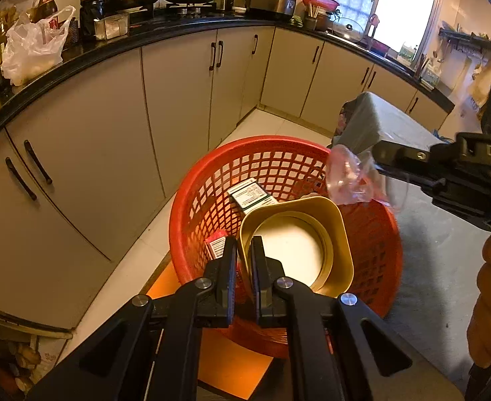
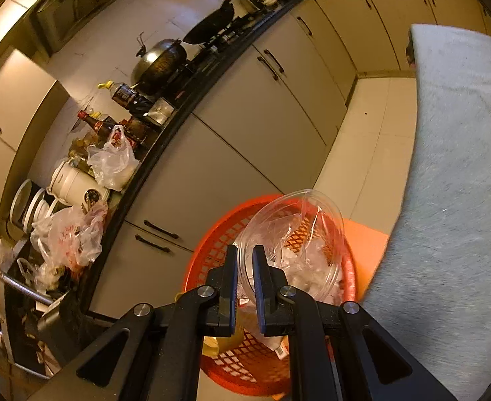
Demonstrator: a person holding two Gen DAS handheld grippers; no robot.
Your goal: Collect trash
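Left wrist view: the left tongs (image 1: 244,260) pinch the rim of a gold bowl (image 1: 298,244) over the red basket (image 1: 212,193) — a carton (image 1: 250,195) already lies inside; release remains. Right wrist view: the right tongs (image 2: 244,269) clamp a clear plastic bowl (image 2: 292,240) above that basket — still undropped.

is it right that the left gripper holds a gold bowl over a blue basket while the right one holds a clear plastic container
Not quite: the basket is red, not blue, as the left wrist view shows. The left gripper does hold the gold bowl and the right gripper the clear plastic container.
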